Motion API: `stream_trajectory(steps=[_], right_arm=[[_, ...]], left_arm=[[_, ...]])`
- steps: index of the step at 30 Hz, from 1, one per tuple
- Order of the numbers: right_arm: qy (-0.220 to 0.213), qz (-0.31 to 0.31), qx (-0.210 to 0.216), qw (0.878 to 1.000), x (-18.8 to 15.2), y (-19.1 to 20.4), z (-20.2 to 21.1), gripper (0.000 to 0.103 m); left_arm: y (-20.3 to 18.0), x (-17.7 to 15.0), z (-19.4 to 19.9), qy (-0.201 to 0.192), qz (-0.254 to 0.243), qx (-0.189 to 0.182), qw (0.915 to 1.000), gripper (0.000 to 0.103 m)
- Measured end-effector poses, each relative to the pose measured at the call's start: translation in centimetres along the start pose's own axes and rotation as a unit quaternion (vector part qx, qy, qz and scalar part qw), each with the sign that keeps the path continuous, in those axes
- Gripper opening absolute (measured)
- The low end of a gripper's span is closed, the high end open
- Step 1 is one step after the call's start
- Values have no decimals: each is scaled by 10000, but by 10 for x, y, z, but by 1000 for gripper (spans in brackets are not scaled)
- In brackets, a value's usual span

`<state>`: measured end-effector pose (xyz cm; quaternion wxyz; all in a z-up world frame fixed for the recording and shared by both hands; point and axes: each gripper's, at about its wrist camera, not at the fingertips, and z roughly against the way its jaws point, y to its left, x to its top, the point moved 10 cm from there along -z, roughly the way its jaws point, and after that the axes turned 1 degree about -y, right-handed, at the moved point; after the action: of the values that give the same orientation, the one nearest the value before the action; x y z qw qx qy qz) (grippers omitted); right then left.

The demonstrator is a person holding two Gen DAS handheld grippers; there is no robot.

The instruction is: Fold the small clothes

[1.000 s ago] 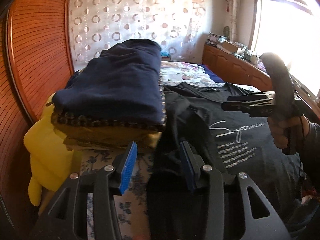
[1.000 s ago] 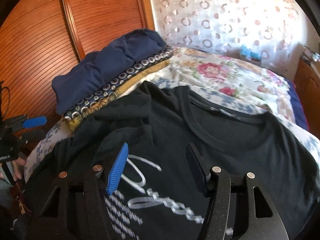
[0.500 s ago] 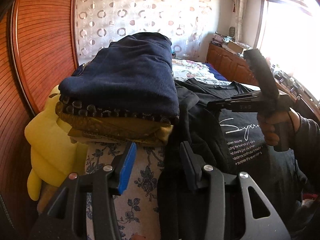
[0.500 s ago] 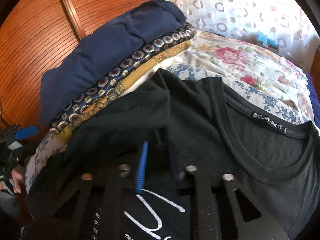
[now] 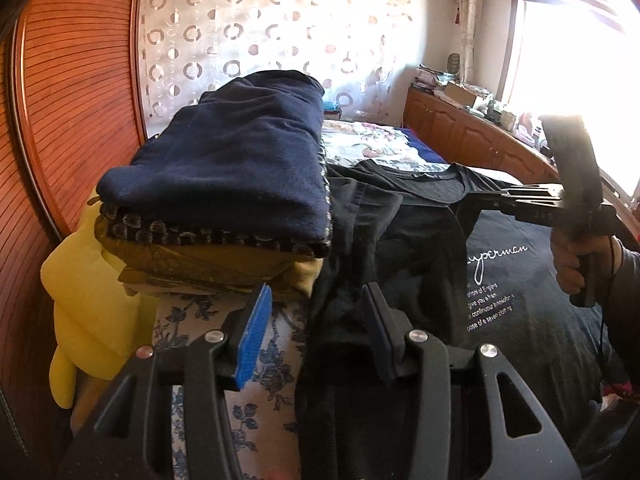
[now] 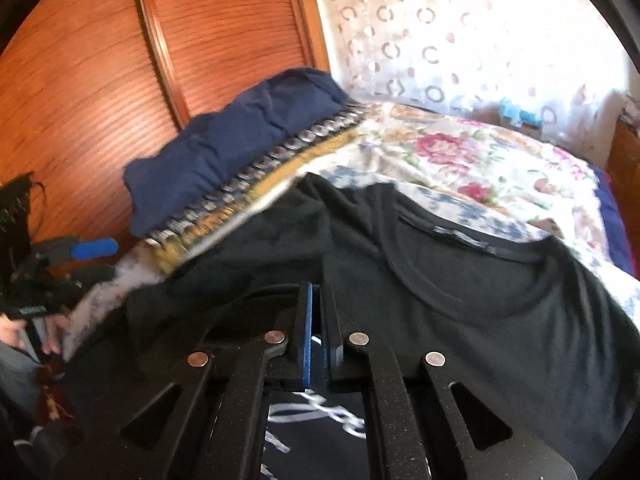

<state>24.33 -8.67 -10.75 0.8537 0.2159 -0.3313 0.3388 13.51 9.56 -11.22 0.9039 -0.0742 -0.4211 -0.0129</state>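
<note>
Barely begun: the right gripper (image 6: 318,330) has pinched the black T-shirt (image 6: 460,300) beneath it, folds all remain, while the left gripper (image 5: 316,332) waits wide open, empty.

A left hand-held gripper (image 5: 316,332), jaws apart, hovers at bottom centre over a black T-shirt (image 5: 520,280) spread on a floral bed (image 5: 384,148); a stack of folded clothes (image 5: 224,192) sits at centre left, the right hand-held gripper (image 5: 468,200) at right.
</note>
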Motion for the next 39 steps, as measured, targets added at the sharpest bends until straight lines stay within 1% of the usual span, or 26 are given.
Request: stream_trajectory(steps=[1, 3, 6, 8, 9, 10, 12, 16, 21, 24, 29, 30, 31, 32, 34, 37, 39], right_arm=[[18, -7, -120, 9999, -3, -5, 0, 1], [91, -162, -191, 9996, -9, -15, -1, 1], [95, -237, -403, 9989, -13, -24, 0, 2], [44, -262, -518, 9983, -14, -28, 3, 5], [0, -278, -552, 9981, -13, -28, 5, 10], [-29, -294, -559, 9980, -13, -28, 8, 25], [-67, -344, -530, 9980, -12, -25, 12, 43], [49, -376, -332, 9987, -19, -9, 9, 44], [209, -437, 69, 9988, -30, 28, -1, 44], [337, -463, 310, 9979, -38, 51, -8, 44], [517, -516, 323, 9968, -48, 62, -20, 43], [532, -544, 364, 9964, -49, 64, -22, 41], [545, -563, 399, 9961, -51, 65, -23, 34], [574, -582, 432, 9957, -52, 66, -24, 30], [606, -563, 567, 9950, -55, 70, -23, 4], [462, -357, 639, 9962, -56, 76, -12, 1], [378, -328, 687, 9964, -56, 79, -1, 1]], left_arm=[[-1, 0, 0, 4, -7, -10, 10000, 46], [-4, -1, -2, 21, -27, -28, 10000, 46], [-8, -2, -4, 51, -39, -45, 10000, 46], [-9, -3, -5, 68, -56, -33, 10000, 46], [-10, -4, -6, 74, -64, -24, 9999, 47], [-10, -4, -6, 76, -67, -20, 9999, 47], [-11, -5, -6, 79, -70, -22, 9999, 47], [-13, -6, -7, 82, -71, -15, 9999, 47], [-10, -9, -5, 55, -11, 18, 10000, 47], [-7, -11, -1, 31, 18, 40, 10000, 47], [-4, -14, 5, -10, 68, 56, 10000, 47], [-4, -14, 6, -19, 78, 59, 10000, 47], [-3, -15, 7, -21, 85, 62, 9999, 47], [-2, -16, 8, -25, 90, 68, 9999, 47], [-2, -16, 9, -38, 94, 70, 9999, 47], [-2, -16, 11, -57, 99, 69, 9999, 47], [-3, -15, 12, -71, 91, 65, 9999, 47]])
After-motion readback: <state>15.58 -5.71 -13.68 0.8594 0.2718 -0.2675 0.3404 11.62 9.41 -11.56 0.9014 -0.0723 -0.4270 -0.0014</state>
